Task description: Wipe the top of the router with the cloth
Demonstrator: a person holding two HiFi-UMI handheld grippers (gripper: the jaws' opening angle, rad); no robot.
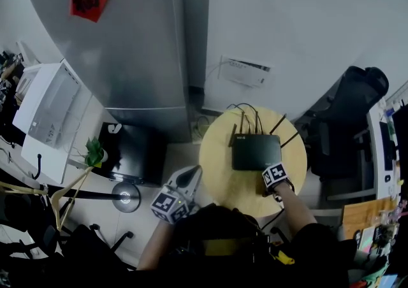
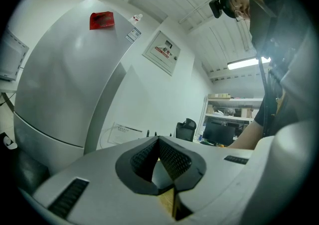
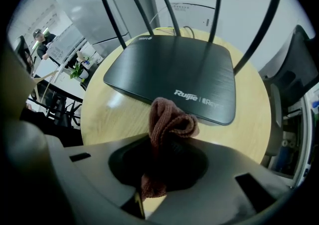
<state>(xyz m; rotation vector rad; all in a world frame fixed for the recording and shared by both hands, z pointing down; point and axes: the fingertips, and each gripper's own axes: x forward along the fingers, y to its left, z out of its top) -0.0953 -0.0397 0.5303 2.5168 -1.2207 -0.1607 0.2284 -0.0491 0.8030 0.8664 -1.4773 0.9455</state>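
Right gripper is pinching a bunched brown cloth, and the wad sticks out past the tips. The cloth sits right at the near front edge of the black router, by its near right corner; can't tell if it touches. The router lies flat on the round wooden desk, toward the far side, with its antennas standing up along the back edge near the desk's far rim. The router top is flat and unobstructed up to the antennas. Bare wood shows to the left and in front of the router, with a narrower strip on the right.

Left gripper is pressed together with nothing in it. It is off the desk's left edge, well apart from the router, tilted up toward the silver fridge. A dark office chair stands near the desk's right rim.
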